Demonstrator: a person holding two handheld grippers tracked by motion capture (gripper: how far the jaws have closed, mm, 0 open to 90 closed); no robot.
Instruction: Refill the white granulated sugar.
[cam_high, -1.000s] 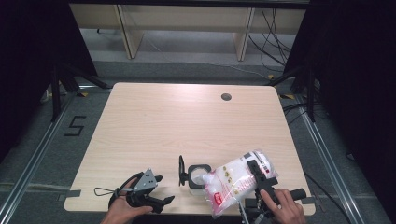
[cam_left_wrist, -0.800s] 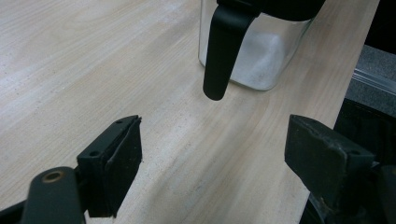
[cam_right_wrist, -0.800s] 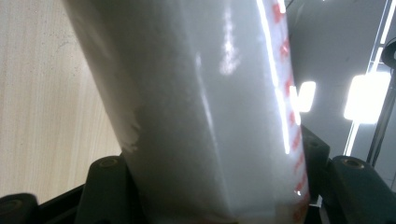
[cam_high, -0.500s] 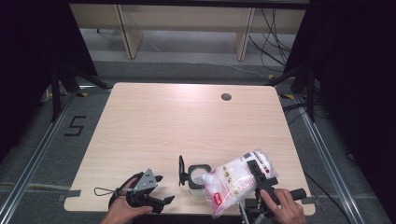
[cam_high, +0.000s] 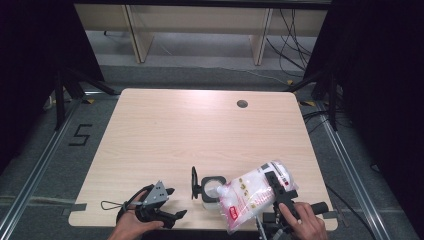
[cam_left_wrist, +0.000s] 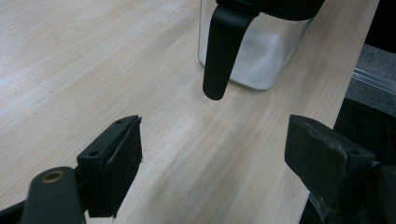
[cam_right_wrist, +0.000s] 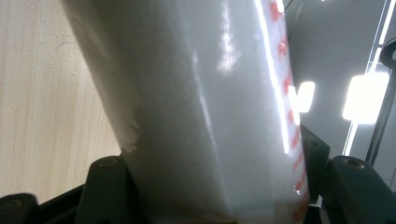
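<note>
Nothing has shifted since the earlier high views: both hands, the bag and the jar sit where they were. Low and right of centre in the high view, the right gripper (cam_high: 274, 186) is clamped on a clear plastic bag (cam_high: 247, 196) with red print, tipped so that its lower left corner hangs over the open mouth of a small square glass jar (cam_high: 211, 188). White grains fill the bag, and the right gripper view shows the pale bag (cam_right_wrist: 201, 107) pressed between the two black jaws, with the wooden table at the left of that frame. The jar stands upright near the table's front edge, its black rim open and a black hinged lid (cam_high: 194, 183) standing up just to its left. In the left gripper view the jar (cam_left_wrist: 254, 51) sits at the top of the frame with white grains in the bottom, and a black tab (cam_left_wrist: 223, 51) hangs down its front. At the lower left of the high view, the left gripper (cam_high: 172, 202) rests on the table (cam_high: 200, 130), well apart from the jar, jaws spread with only bare wood between them.
</note>
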